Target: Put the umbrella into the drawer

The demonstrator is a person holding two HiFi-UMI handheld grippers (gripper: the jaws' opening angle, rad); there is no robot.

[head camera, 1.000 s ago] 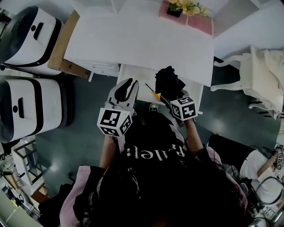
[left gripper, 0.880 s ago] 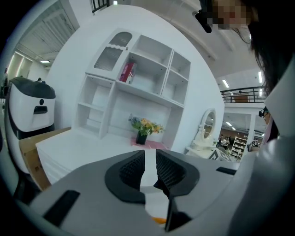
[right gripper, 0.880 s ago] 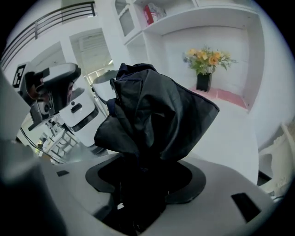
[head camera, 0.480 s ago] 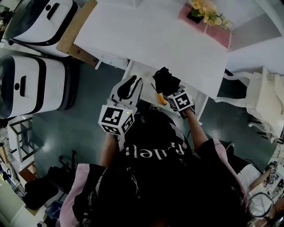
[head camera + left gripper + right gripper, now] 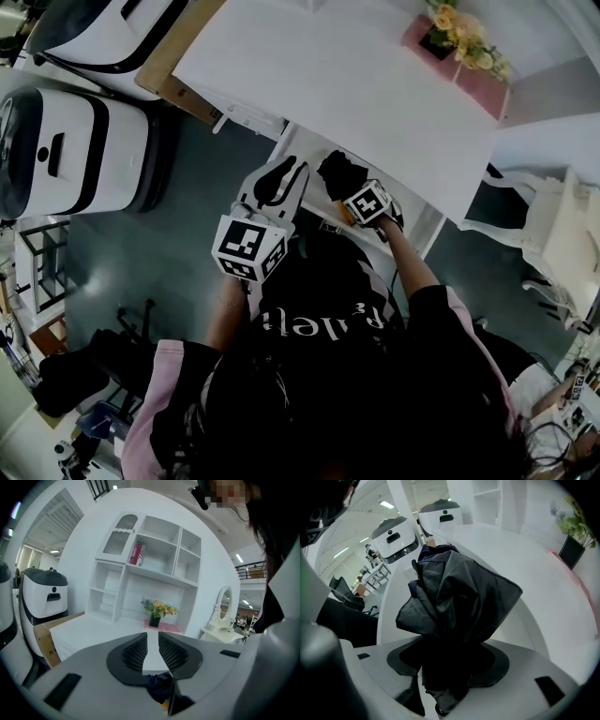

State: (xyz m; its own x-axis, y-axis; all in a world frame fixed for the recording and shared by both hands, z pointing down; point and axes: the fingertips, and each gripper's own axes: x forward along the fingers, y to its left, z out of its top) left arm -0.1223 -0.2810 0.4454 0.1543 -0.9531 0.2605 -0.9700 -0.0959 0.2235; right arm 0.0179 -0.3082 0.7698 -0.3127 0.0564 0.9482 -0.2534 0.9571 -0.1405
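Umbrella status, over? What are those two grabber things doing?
Right gripper shut on crumpled black fabric umbrella, held over open white drawer. Left gripper empty, jaws a slit apart, beside it. Nothing seen blocking the drawer.

Umbrella point(image 5: 459, 592) fabric covers the jaw faces of my right gripper point(image 5: 445, 665); contact points not visible. In the head view, the umbrella masks part of the drawer point(image 5: 417, 223).
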